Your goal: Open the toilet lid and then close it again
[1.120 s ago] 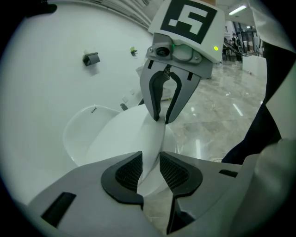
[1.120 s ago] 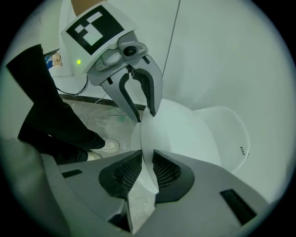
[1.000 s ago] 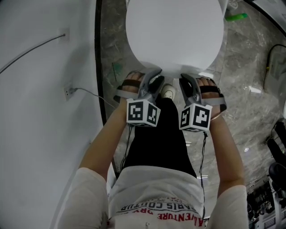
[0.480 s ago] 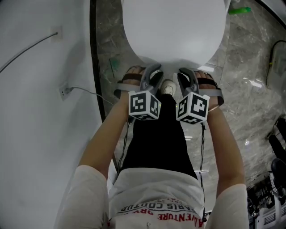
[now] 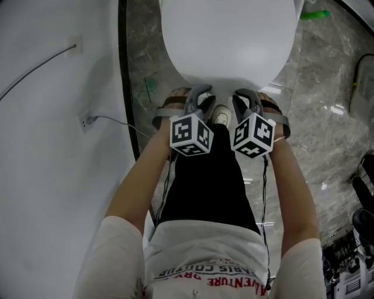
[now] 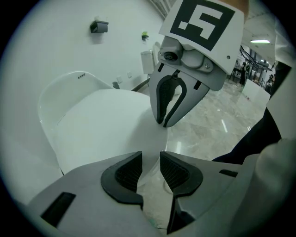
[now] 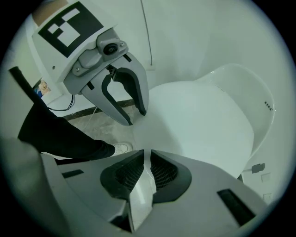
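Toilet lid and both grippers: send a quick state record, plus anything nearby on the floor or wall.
lid: toilet lid, white, lying low, closed or nearly closed; seat beneath not visible
left gripper: jaws closed on the lid's front edge
right gripper: jaws closed on the same edge, beside the left
floor: grey marble, green object beside the toilet
wall: wall socket on the left

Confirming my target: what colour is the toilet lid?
The toilet lid is plain white, and it shows best in the head view.
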A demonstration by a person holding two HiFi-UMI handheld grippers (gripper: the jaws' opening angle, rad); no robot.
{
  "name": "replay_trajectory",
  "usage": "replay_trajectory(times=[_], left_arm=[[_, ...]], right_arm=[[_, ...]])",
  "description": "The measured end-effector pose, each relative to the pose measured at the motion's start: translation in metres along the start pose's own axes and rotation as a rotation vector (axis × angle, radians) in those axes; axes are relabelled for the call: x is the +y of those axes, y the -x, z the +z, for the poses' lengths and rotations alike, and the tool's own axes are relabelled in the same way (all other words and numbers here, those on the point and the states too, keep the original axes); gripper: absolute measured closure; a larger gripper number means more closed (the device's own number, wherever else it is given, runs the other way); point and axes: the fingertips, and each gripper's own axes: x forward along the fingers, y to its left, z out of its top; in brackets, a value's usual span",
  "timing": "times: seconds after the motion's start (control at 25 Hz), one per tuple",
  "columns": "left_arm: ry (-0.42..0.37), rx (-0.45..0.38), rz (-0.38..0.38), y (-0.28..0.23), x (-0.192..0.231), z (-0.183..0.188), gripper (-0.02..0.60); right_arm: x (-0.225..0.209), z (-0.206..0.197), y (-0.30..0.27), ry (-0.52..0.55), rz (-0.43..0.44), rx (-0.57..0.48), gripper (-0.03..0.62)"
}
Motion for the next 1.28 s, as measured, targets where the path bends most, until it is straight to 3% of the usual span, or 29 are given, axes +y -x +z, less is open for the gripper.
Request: replay_trajectory(times=[0.24,0.36,0.52,0.8,1.08,1.28], left_arm=[[0.010,-0.007,0.002,0.022,0.001,0.005,0.458],[0.026,-0.039,0.013,0.042,0.011,0.018,0.465],[0.030,-0.094,0.104,0.074,0.050,0.043,0.556],[0.194,-0.264,0.242,0.148,0.135,0.109,0.574],[0.361,-0.444,0.317,0.247,0.201,0.180,0.574],[0.425,-0.595,0.375,0.334,0.231,0.218,0.574]], right_arm=[[-0.004,0.014,0.025,-0.107,0.046,-0.027,0.562],[-0.013,0.026,0.051,-0.124,0.020,-0.069,0.568],[-0.039,0.042,0.089,-0.161,-0.043,-0.122,0.577],[-0.101,0.083,0.174,-0.390,-0.211,-0.278,0.579],[-0.149,0.141,0.276,-0.509,-0.325,-0.433,0.579],[-0.174,0.178,0.356,-0.541,-0.476,-0.517,0.579]])
